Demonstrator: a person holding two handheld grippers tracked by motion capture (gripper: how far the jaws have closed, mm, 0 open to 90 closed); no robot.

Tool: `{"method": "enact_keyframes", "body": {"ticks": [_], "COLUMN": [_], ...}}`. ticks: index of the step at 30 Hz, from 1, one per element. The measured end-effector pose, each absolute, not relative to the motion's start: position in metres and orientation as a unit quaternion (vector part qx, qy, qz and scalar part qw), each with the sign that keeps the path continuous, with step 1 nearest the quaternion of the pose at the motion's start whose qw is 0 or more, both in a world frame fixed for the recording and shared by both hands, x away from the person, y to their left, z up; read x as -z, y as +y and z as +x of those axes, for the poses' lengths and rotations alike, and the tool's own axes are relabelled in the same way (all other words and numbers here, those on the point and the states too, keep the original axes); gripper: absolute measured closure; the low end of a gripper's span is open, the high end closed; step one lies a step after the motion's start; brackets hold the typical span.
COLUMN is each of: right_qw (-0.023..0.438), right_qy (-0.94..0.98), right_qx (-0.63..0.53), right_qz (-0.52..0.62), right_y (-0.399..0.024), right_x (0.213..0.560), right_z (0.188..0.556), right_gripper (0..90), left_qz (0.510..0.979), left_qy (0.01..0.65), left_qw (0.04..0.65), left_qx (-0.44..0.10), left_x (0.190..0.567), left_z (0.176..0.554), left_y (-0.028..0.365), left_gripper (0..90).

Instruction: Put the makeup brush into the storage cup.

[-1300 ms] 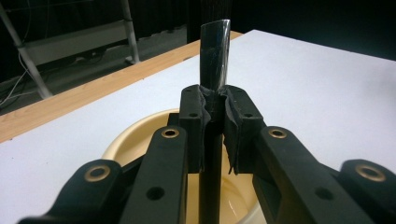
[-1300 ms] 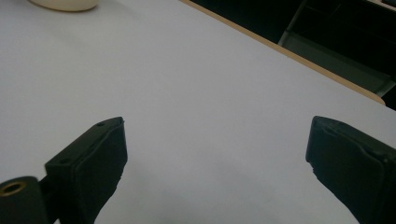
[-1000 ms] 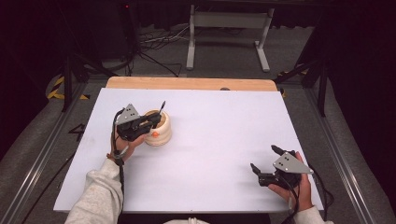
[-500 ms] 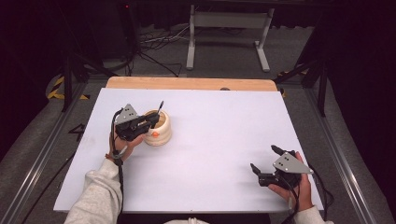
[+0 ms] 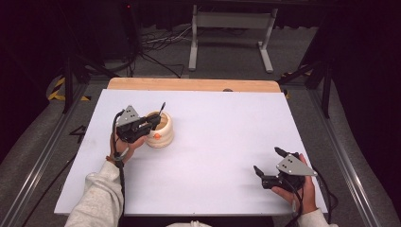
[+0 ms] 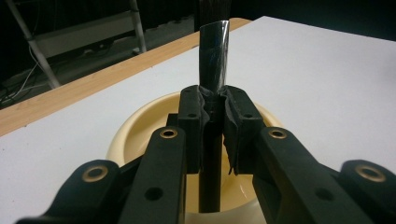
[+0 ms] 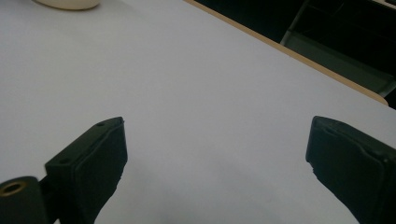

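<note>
A cream, round pot (image 5: pixel 163 133) with an orange mark on its side stands on the left half of the white table (image 5: pixel 217 123). My left gripper (image 5: pixel 154 120) hovers over the pot's rim, shut on a slim black brush (image 5: pixel 161 109) that stands nearly upright with its bristle end up. In the left gripper view the brush (image 6: pixel 214 51) is pinched between the pads of the left gripper (image 6: pixel 214 105), and its lower end dips into the pot (image 6: pixel 135 121). My right gripper (image 5: pixel 267 161) lies low at the front right, open and holding nothing. In the right gripper view, the right gripper (image 7: pixel 217 140) has bare table between its jaws.
A wooden strip (image 5: pixel 189 84) runs along the table's far edge. Beyond it stand a metal frame (image 5: pixel 231 28) and floor cables. The pot's edge (image 7: pixel 70 3) shows at the top left of the right gripper view.
</note>
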State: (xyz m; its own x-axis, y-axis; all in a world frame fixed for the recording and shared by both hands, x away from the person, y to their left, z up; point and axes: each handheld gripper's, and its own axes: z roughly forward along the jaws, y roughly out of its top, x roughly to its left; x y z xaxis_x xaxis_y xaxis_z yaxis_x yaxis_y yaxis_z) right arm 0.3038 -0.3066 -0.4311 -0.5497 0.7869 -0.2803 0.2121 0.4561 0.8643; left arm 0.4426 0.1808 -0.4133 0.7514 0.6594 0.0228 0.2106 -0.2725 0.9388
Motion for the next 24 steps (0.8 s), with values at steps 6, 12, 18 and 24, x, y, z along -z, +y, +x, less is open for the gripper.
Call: {"method": "enact_keyframes", "body": {"ticks": [6,12,18,24], "right_qw": [0.35,0.349,0.349,0.349], "right_qy": [0.778,0.779,0.779,0.778], "right_qx": [-0.411,-0.411,-0.411,-0.411], "right_qz": [0.321,0.321,0.321,0.321], "right_y": [-0.307,-0.307,-0.307,-0.307], "right_x": [0.431,0.431,0.431,0.43], "right_z": [0.304,0.304,0.304,0.304], "right_gripper": [6.3,6.3,6.3,6.3], "left_qz": [0.766,0.766,0.764,0.766], "left_qy": [0.283,0.279,0.277,0.276], "left_qw": [0.536,0.537,0.535,0.532], "left_qx": [-0.213,-0.218,-0.23,-0.233], "left_x": [0.411,0.408,0.404,0.403], "left_z": [0.44,0.438,0.433,0.432], "left_y": [0.183,0.184,0.185,0.185], "left_gripper": [77.5,74.0,61.8,46.4]}}
